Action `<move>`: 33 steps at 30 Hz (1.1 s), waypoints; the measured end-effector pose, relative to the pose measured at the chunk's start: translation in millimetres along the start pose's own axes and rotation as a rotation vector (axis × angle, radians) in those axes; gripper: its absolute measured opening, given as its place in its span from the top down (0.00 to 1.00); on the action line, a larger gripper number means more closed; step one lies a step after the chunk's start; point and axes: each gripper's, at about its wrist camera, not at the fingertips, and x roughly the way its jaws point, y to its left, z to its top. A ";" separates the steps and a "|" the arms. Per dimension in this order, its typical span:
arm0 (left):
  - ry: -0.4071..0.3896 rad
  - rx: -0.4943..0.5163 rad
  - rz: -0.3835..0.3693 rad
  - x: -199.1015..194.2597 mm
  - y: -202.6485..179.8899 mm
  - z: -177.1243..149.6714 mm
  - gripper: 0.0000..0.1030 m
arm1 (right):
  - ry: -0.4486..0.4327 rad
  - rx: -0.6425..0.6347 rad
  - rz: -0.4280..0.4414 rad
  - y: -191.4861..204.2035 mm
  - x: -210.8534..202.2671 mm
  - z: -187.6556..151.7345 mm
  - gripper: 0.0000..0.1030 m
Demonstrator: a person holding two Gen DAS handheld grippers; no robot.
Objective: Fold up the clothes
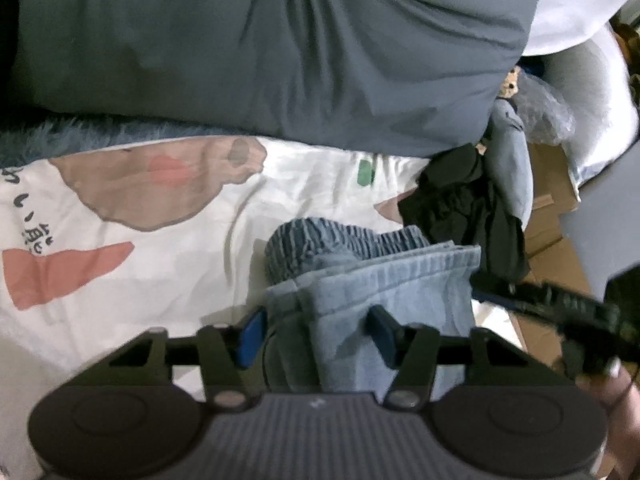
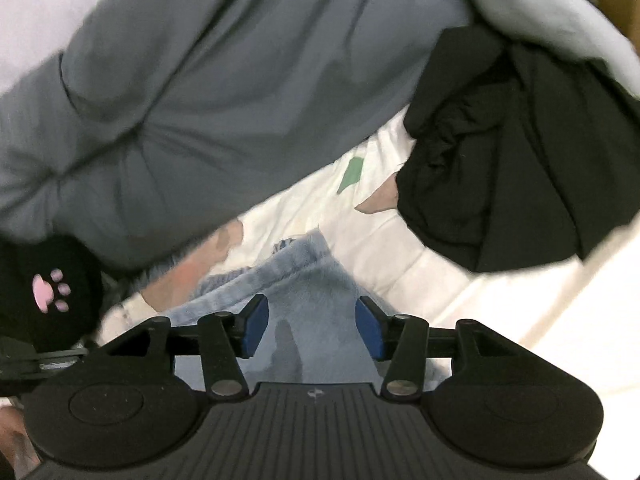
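A light blue denim garment lies folded on a white printed bedsheet, its gathered waistband at the far end. My left gripper is open, its blue pads on either side of the folded denim, with cloth between them. My right gripper is open just over the same denim; its jaws stand apart with cloth below them. The right gripper's black body shows at the right of the left wrist view.
A large grey quilt lies bunched behind the denim. A black garment is heaped to the right; it also shows in the right wrist view. Cardboard boxes stand off the bed's right edge. A black paw-print glove is at the left.
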 end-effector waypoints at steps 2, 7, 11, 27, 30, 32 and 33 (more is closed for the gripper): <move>-0.008 -0.003 0.006 -2.6 -1.4 -0.6 0.51 | 0.019 -0.016 0.006 -3.1 7.9 8.9 0.46; -0.026 -0.019 0.014 -6.9 -3.2 -1.6 0.60 | 0.052 -0.029 0.034 -9.4 29.3 15.8 0.46; -0.027 0.005 0.030 -7.4 -8.6 -1.3 0.64 | 0.060 0.030 0.106 -12.6 37.3 11.2 0.55; -0.042 0.145 0.080 -32.7 -66.5 25.9 0.81 | -0.027 -0.055 0.096 5.2 -20.1 24.4 0.90; -0.050 0.178 0.080 -39.2 -81.2 36.8 0.81 | -0.055 -0.049 0.095 5.8 -29.4 33.4 0.90; -0.044 0.193 0.080 -39.2 -88.7 43.6 0.81 | -0.062 -0.048 0.089 5.6 -32.6 38.8 0.90; -0.030 0.196 0.085 -32.6 -88.3 46.5 0.81 | -0.055 -0.044 0.080 4.8 -31.5 40.6 0.90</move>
